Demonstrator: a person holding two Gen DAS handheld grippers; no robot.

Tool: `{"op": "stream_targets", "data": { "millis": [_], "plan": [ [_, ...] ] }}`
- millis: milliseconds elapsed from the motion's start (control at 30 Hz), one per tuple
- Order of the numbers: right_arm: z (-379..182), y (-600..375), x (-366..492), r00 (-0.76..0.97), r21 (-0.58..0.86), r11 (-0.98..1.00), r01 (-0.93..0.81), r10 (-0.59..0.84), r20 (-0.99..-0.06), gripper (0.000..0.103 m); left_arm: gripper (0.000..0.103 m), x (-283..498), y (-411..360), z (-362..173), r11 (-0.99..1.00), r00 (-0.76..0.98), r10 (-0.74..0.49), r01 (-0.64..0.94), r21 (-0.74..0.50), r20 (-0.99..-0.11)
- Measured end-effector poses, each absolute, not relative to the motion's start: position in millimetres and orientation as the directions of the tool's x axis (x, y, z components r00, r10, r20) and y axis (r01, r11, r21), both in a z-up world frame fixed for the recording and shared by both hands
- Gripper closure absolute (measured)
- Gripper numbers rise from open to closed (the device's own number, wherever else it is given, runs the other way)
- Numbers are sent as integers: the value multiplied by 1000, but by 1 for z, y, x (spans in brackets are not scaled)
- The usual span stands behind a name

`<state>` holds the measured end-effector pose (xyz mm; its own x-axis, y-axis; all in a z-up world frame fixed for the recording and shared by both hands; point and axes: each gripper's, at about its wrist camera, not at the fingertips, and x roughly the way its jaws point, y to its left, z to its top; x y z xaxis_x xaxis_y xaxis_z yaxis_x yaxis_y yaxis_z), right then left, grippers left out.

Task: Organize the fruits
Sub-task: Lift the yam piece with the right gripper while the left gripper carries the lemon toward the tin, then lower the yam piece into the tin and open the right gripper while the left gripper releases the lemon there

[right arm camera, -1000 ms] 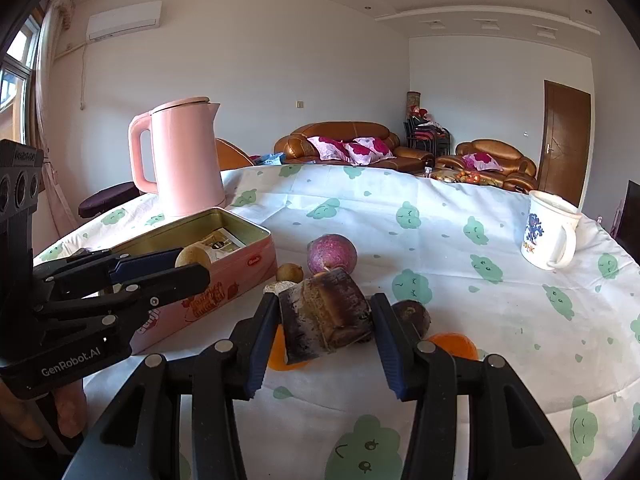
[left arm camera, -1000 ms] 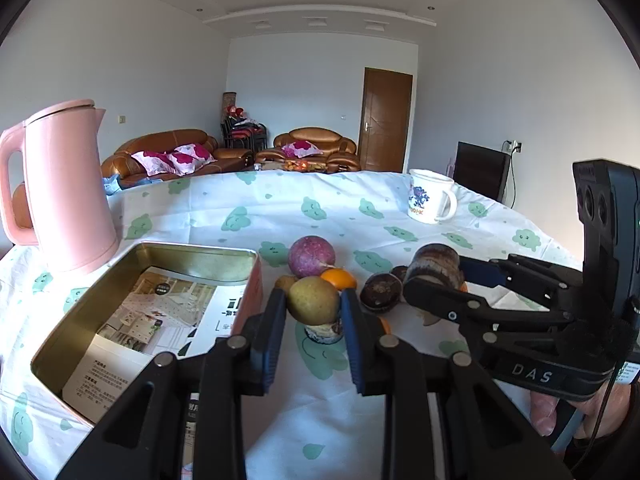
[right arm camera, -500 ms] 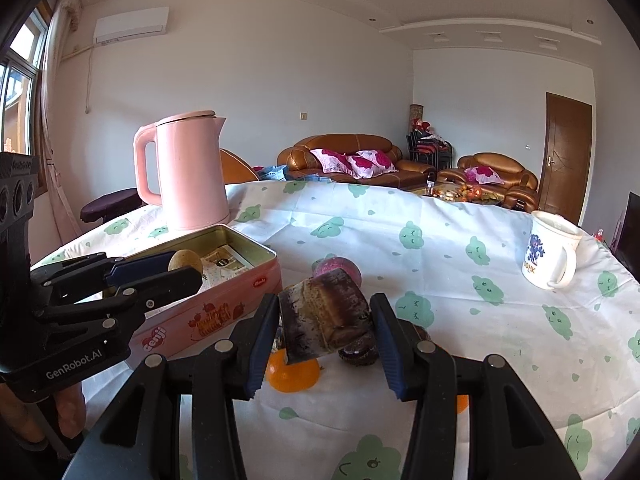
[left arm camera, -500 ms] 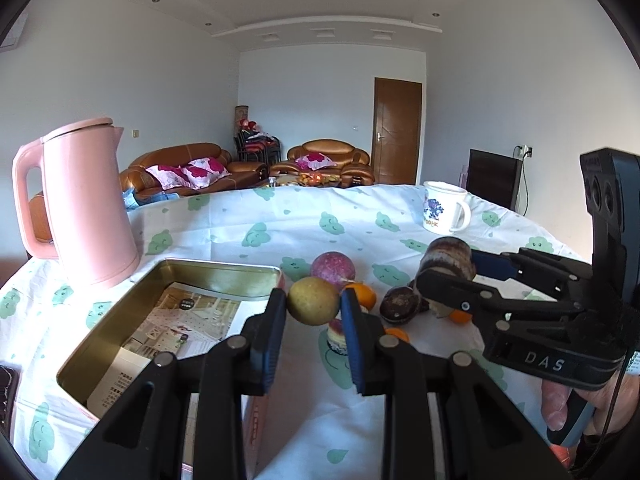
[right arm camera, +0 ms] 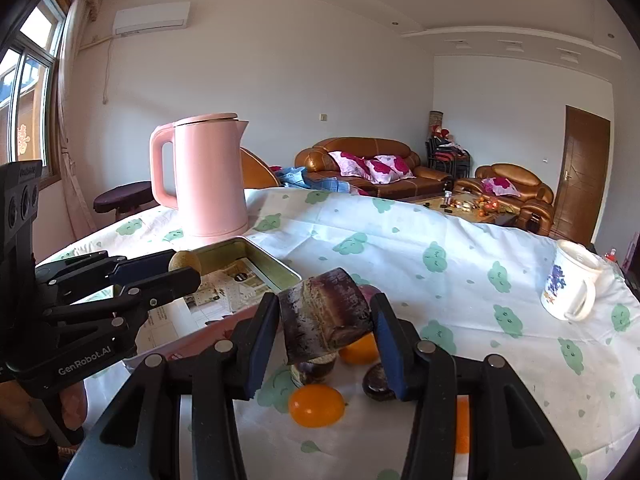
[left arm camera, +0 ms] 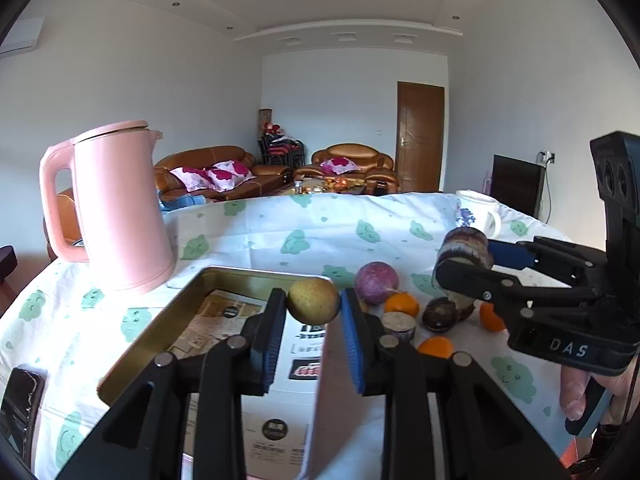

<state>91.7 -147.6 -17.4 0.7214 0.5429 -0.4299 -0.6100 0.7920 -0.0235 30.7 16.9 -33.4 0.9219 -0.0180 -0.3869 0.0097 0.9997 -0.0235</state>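
The left gripper [left arm camera: 314,306] is clamped on a yellow-green pear [left arm camera: 314,301], held in the air above the near edge of the open tin [left arm camera: 160,316] (its floor is lined with printed paper). The right gripper [right arm camera: 325,322] grips a brown-purple cut chunk of sugarcane [right arm camera: 322,316], lifted clear of the tablecloth [right arm camera: 460,280]. Below it, at about 6 o'clock in the right wrist view, lies an orange [right arm camera: 316,405], with a dark round fruit [right arm camera: 378,384] at 5 o'clock. In the left wrist view a purple round fruit [left arm camera: 376,283] sits at 1 o'clock from the pear. The pink kettle [left arm camera: 116,208] stands at 10 o'clock beyond the tin, and a white mug [right arm camera: 570,286] stands at 3 o'clock, well apart.
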Motion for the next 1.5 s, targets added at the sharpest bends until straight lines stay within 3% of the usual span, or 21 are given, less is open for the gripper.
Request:
{"op": "stream_targets", "data": {
  "millis": [967, 1500],
  "plan": [
    [-4, -59, 117, 604, -85, 657, -749, 625, -495, 54, 74, 61, 86, -44, 994, 866, 94, -110, -5, -491],
    [-26, -21, 121, 545, -103, 600, -793, 625, -559, 54, 74, 74, 105, -56, 991, 823, 122, -127, 30, -555]
  ]
}}
